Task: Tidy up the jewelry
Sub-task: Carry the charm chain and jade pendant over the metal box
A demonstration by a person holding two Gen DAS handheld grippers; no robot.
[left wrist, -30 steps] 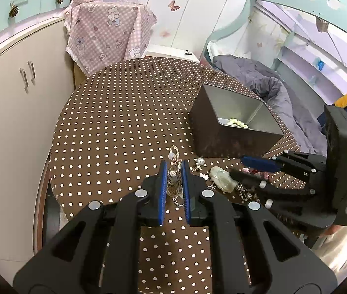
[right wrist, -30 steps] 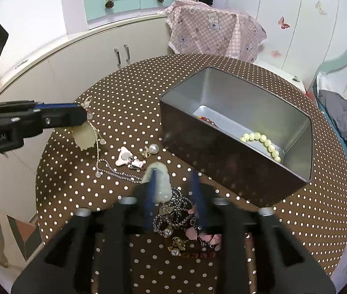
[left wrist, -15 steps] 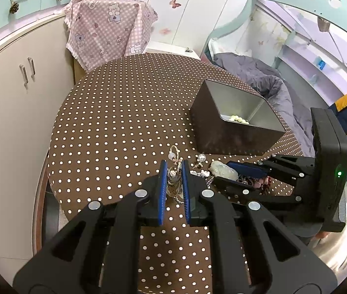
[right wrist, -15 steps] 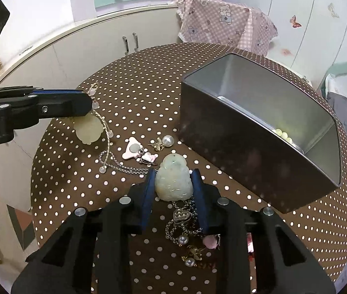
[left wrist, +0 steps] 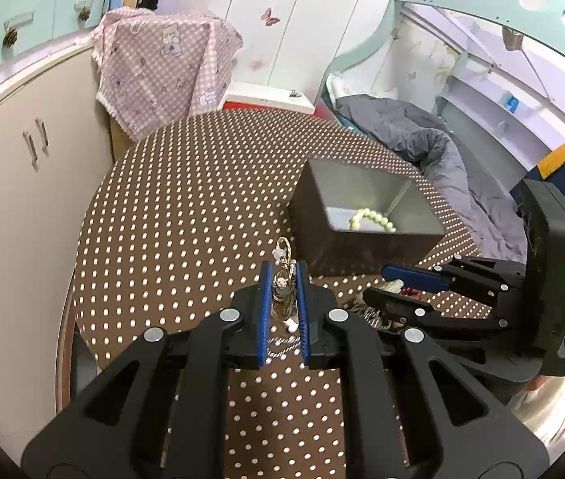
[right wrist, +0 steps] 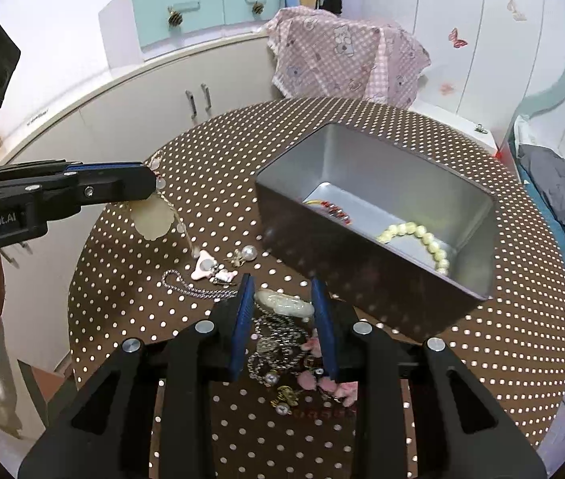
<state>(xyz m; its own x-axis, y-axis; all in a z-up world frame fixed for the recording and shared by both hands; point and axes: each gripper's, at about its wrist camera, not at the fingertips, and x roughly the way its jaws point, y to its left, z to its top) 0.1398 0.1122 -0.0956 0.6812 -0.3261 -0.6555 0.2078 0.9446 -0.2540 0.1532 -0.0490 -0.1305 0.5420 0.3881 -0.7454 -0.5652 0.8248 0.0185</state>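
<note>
So there was this round table (right wrist: 482, 359) with a brown polka-dot cloth, and a grey metal box (right wrist: 362, 263) sat toward its far right edge with a pale bead bracelet (right wrist: 422, 239) and a little red bead string (right wrist: 334, 211) already lying inside. The left gripper (left wrist: 282, 275) was nearly closed, pinching a corded necklace (left wrist: 282, 279), and from the other side you could see its pale shell-like pendant (right wrist: 152, 219) dangling above the left part of the table. The right gripper (right wrist: 282, 299) had just been closing, and its blue pads were clamped on a pale green jade pendant (right wrist: 282, 304) lying crosswise between them, chains (right wrist: 278, 339) hanging below it. The rest of the jewelry sat near the front edge: a silver chain (right wrist: 190, 289), a pink-white charm (right wrist: 204, 267) and a pearl earring (right wrist: 248, 253).
</note>
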